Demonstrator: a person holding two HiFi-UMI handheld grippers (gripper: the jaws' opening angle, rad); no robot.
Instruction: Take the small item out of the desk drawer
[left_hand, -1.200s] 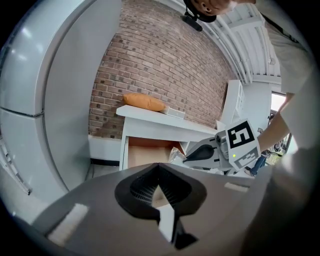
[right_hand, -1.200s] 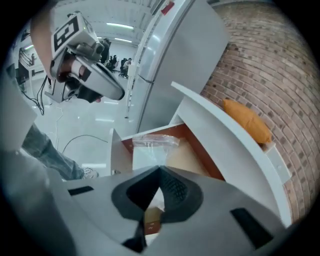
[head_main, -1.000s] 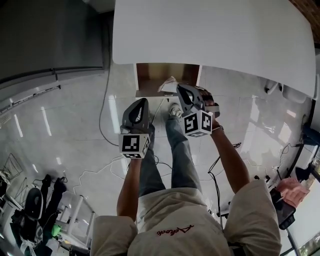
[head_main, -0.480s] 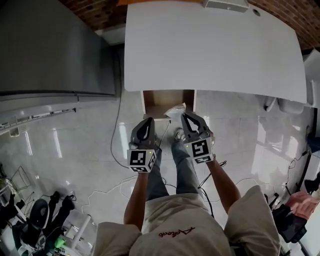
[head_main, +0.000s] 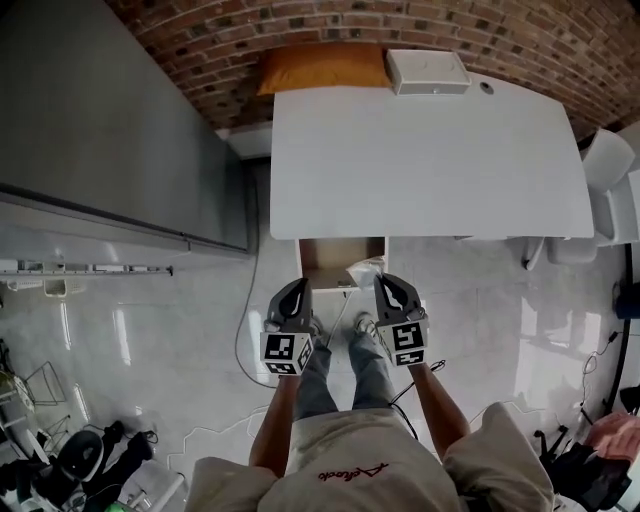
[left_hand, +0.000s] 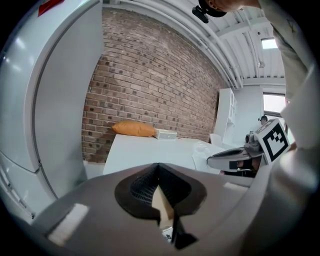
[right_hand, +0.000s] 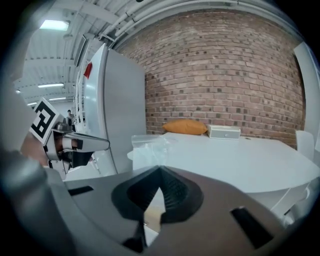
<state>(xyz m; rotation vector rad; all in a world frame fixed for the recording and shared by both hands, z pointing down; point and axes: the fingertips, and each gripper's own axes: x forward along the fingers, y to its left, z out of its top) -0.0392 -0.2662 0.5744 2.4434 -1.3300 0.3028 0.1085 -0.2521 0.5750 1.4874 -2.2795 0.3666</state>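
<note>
A white desk (head_main: 430, 160) has a small wooden drawer (head_main: 328, 258) pulled open below its front edge. A clear plastic bag (head_main: 364, 272) hangs at the drawer's right front corner, pinched by my right gripper (head_main: 384, 285). In the right gripper view the bag (right_hand: 148, 148) stands up out of the shut jaws of my right gripper (right_hand: 160, 169). My left gripper (head_main: 297, 287) hovers just in front of the drawer's left corner. In its own view my left gripper (left_hand: 159, 165) is shut with nothing in it, and the right gripper (left_hand: 239, 159) shows beside it.
An orange cushion (head_main: 322, 68) and a white box (head_main: 427, 70) lie at the desk's far edge against a brick wall. A tall grey cabinet (head_main: 110, 130) stands to the left. A white chair (head_main: 612, 190) is at the right. Cables (head_main: 243, 330) trail on the tiled floor.
Both grippers have drawn back from the drawer, and the bag came with the right one. The head view has pulled away, so the whole desk shows.
</note>
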